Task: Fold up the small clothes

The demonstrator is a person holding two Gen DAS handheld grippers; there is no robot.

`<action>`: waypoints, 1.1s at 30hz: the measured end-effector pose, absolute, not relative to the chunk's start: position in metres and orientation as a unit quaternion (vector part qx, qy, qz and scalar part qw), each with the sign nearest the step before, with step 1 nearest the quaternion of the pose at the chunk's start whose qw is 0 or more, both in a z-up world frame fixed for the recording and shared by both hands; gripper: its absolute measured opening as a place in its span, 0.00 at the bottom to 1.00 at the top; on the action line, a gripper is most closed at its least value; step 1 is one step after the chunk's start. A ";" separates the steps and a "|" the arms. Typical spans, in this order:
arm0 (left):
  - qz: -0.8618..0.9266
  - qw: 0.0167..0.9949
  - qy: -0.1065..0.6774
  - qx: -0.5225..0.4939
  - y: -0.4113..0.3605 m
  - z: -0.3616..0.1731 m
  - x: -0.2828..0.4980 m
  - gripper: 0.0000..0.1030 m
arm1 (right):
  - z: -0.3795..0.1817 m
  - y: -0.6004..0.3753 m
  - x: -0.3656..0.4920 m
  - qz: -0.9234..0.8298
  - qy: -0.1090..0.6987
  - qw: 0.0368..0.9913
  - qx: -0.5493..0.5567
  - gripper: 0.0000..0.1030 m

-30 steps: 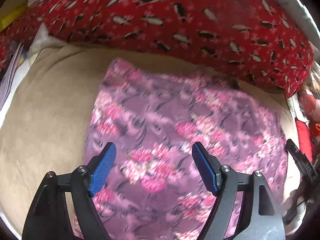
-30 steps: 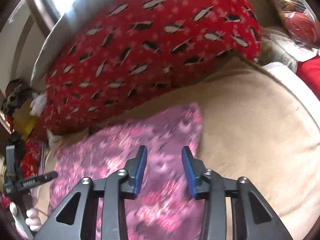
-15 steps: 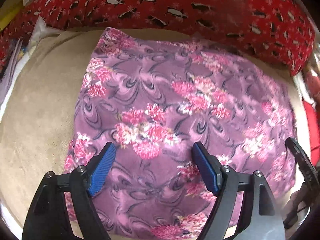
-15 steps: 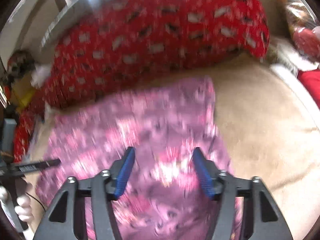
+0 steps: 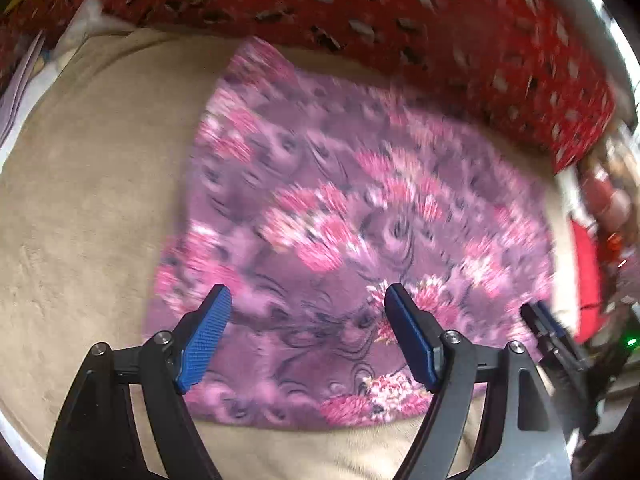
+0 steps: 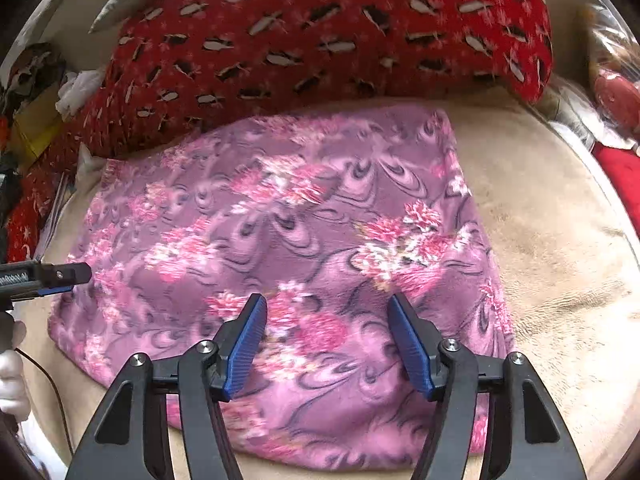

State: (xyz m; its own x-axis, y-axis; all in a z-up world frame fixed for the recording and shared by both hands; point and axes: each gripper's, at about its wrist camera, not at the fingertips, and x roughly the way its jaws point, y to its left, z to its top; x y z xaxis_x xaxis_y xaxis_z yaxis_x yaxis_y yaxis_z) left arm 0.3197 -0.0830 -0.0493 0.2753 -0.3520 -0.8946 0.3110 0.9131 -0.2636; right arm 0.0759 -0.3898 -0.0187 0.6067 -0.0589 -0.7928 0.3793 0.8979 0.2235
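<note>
A purple cloth with pink flowers [image 5: 340, 220] lies flat on a beige cushion [image 5: 88, 208]; it also shows in the right wrist view [image 6: 288, 232]. My left gripper [image 5: 308, 332] is open and empty above the cloth's near left part. My right gripper [image 6: 326, 340] is open and empty above the cloth's near right part. The right gripper's tip [image 5: 548, 328] shows at the right edge of the left wrist view. The left gripper's tip [image 6: 48, 276] shows at the left edge of the right wrist view. The left wrist view is blurred.
A red patterned pillow [image 6: 320, 40] lies along the far edge of the beige cushion [image 6: 560, 240], touching the cloth's far edge. Red items [image 5: 588, 272] and clutter sit to the right. Papers and white bits [image 6: 76, 88] lie at the far left.
Both grippers have pulled back toward the near edge of the cloth. The right gripper's jaws opened wider. The cloth stays flat.
</note>
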 end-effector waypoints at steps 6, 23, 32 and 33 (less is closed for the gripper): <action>-0.173 0.798 0.565 -0.119 -0.009 -0.033 0.366 0.77 | 0.003 -0.368 0.093 -0.078 0.395 0.894 0.196 0.64; -0.238 0.722 0.639 -0.119 -0.060 -0.088 0.372 0.86 | -0.039 -0.342 0.130 -0.045 0.385 0.909 0.150 0.72; -0.258 0.684 0.659 -0.174 -0.051 -0.098 0.387 0.65 | -0.039 -0.345 0.125 -0.031 0.369 0.914 0.165 0.75; -0.254 0.688 0.658 -0.173 -0.052 -0.099 0.387 0.61 | -0.039 -0.345 0.126 -0.030 0.369 0.914 0.166 0.76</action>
